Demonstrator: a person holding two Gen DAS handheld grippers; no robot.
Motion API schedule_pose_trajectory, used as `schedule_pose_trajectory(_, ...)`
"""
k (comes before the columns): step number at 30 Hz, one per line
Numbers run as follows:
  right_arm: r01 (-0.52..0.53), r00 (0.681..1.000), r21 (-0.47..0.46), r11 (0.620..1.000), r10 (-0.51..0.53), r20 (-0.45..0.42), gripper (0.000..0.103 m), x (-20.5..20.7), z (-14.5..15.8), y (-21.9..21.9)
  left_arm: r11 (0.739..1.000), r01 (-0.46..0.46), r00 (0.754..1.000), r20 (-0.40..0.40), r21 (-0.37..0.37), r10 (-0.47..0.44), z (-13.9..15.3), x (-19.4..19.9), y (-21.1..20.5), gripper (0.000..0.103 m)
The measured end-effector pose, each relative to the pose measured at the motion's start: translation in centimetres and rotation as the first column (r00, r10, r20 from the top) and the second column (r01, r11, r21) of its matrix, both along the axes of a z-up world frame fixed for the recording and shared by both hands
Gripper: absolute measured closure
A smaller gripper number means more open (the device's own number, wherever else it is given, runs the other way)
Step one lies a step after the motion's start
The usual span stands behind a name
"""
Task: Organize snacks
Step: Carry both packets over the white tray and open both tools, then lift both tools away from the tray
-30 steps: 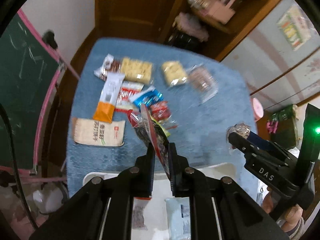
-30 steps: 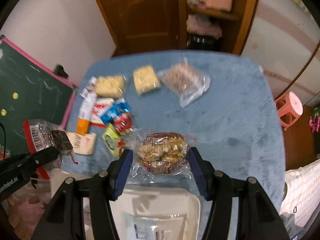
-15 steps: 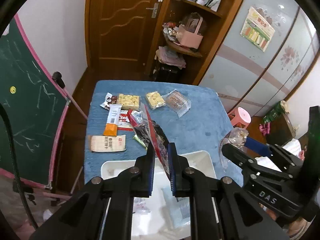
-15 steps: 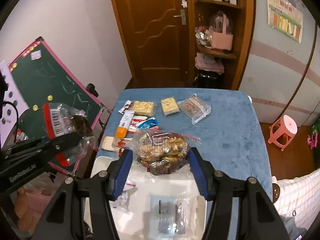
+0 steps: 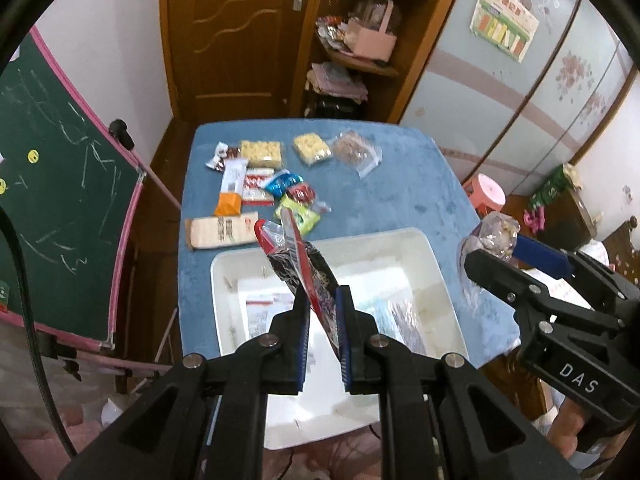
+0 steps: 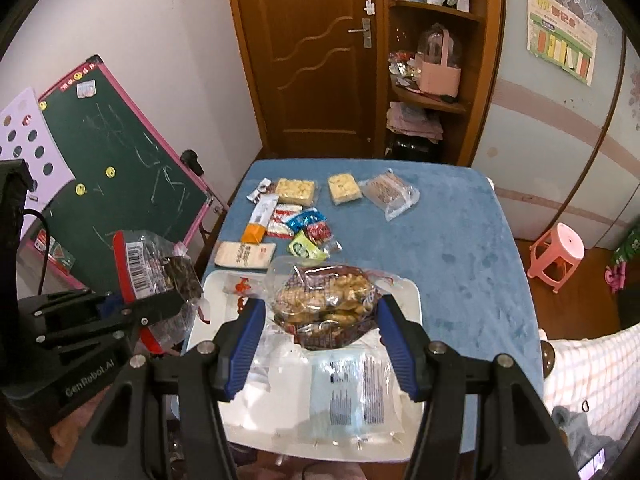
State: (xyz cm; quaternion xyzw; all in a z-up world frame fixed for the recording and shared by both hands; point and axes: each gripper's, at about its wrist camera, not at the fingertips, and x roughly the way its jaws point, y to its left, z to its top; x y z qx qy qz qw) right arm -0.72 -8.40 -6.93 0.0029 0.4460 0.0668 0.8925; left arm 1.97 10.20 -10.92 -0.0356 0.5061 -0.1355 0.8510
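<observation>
left hand-held gripper (image 5: 323, 330) clamped on dark snack packet (image 5: 298, 264) | right hand-held gripper (image 6: 320, 334) gripping nut bag (image 6: 326, 300) | white bin (image 6: 412, 296) directly below both | packet's long axis upright, edge-on

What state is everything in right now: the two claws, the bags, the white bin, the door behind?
left gripper: shut on the dark snack bag, lifted over the bin.
right gripper: shut on the clear nut bag, lifted over the bin.
white bin: open-topped, packets already inside.
loose snacks: lying flat on the blue table.
door: closed.
</observation>
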Motion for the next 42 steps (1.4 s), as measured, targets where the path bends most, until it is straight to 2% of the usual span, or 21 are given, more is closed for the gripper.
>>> schedule_pose_trajectory(17, -0.001, 0.995, -0.037, 0.999, -0.002, -0.097, 0.044, -1.1, -3.3, 0.5, 0.998, 0.059, 0.994, -0.096, 0.020, -0.057, -2.3, -0.7, -1.7, 0.092)
schedule_pose_trajectory(22, 0.000, 0.993, -0.036, 0.999, -0.004, -0.119, 0.044, -0.9, -3.7, 0.5, 0.997, 0.075, 0.993, -0.096, 0.027, -0.072, -2.3, -1.0, -2.2, 0.092)
schedule_pose_trajectory(23, -0.002, 0.992, -0.034, 0.999, -0.002, -0.125, 0.044, -0.9, -3.8, 0.5, 0.997, 0.078, 0.993, -0.094, 0.030, -0.075, -2.2, -1.0, -2.3, 0.089)
schedule_pose_trajectory(24, -0.006, 0.992, -0.030, 1.000, 0.002, -0.130, 0.044, -0.8, -3.9, 0.5, 0.996, 0.081, 0.993, -0.093, 0.035, -0.077, -2.2, -1.0, -2.4, 0.078)
schedule_pose_trajectory(25, -0.008, 0.991, -0.028, 1.000, 0.005, -0.130, 0.044, -0.8, -3.9, 0.5, 0.996, 0.078, 0.993, -0.091, 0.040, -0.074, -2.1, -1.0, -2.5, 0.074)
schedule_pose_trajectory(27, 0.003, 0.993, -0.041, 0.999, -0.008, -0.121, 0.044, -0.7, -3.8, 0.4, 0.997, 0.065, 0.994, -0.087, 0.047, -0.061, -2.0, -0.9, -2.3, 0.059)
schedule_pose_trajectory(30, 0.022, 0.993, -0.024, 0.999, -0.024, -0.120, 0.044, -0.7, -3.8, -0.2, 0.998, 0.036, 0.996, -0.083, 0.044, -0.032, -1.9, -0.8, -1.9, 0.042)
schedule_pose_trajectory(32, 0.030, 0.992, -0.006, 1.000, -0.030, -0.124, 0.044, -0.7, -3.9, -0.7, 0.999, 0.029, 0.996, -0.083, 0.040, -0.025, -2.0, -0.8, -1.8, 0.039)
schedule_pose_trajectory(42, 0.038, 0.991, -0.005, 0.999, -0.039, -0.129, 0.044, -0.4, -4.1, -1.4, 0.999, 0.029, 0.995, -0.093, 0.044, -0.025, -2.0, -0.4, -2.6, 0.038)
